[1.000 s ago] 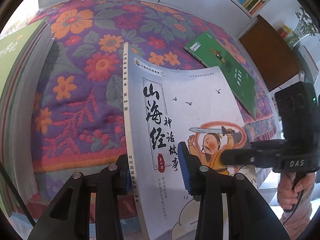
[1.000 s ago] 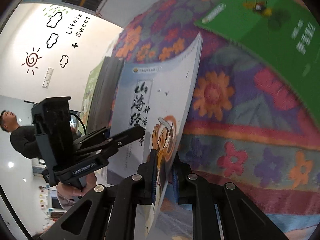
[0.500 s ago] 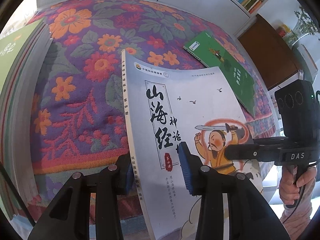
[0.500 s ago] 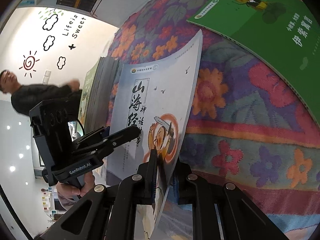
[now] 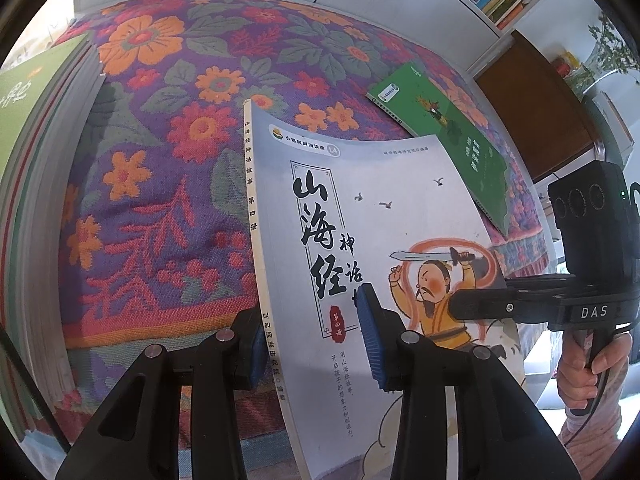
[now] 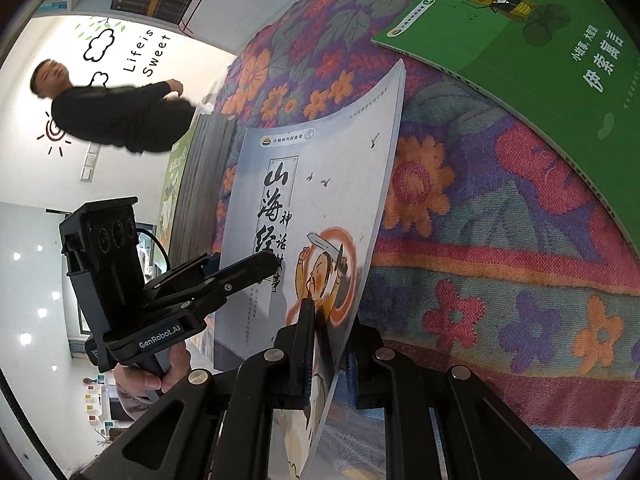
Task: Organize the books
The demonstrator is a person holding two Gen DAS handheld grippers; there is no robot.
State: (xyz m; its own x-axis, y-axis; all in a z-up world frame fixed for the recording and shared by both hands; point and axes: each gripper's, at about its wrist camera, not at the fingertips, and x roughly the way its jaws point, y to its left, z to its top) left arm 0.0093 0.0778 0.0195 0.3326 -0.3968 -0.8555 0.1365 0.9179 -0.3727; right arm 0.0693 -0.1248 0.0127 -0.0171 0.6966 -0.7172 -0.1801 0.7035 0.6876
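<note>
Left wrist view: left gripper (image 5: 312, 340) fingers pinching the spine edge of the pale blue book (image 5: 360, 240), one blue pad under the spine, the other on the cover. Book lifted, tilted up off the floral cloth (image 5: 160, 160), near its front edge. Right gripper (image 5: 472, 308) clamps the book's opposite edge, a hand (image 5: 592, 368) on its handle. Green book (image 5: 448, 140) lies flat toward the cloth's far right corner. Stack of books (image 5: 36, 200) at the left edge.

Right wrist view: right gripper (image 6: 328, 344) fingers pressed tight on the pale blue book's (image 6: 312, 208) thin edge, cover bowing. Left gripper (image 6: 256, 264) grips its far side. Green book (image 6: 540, 60) flat on the cloth (image 6: 500, 260), apart from the blue one. A person (image 6: 120, 116) stands in the background.
</note>
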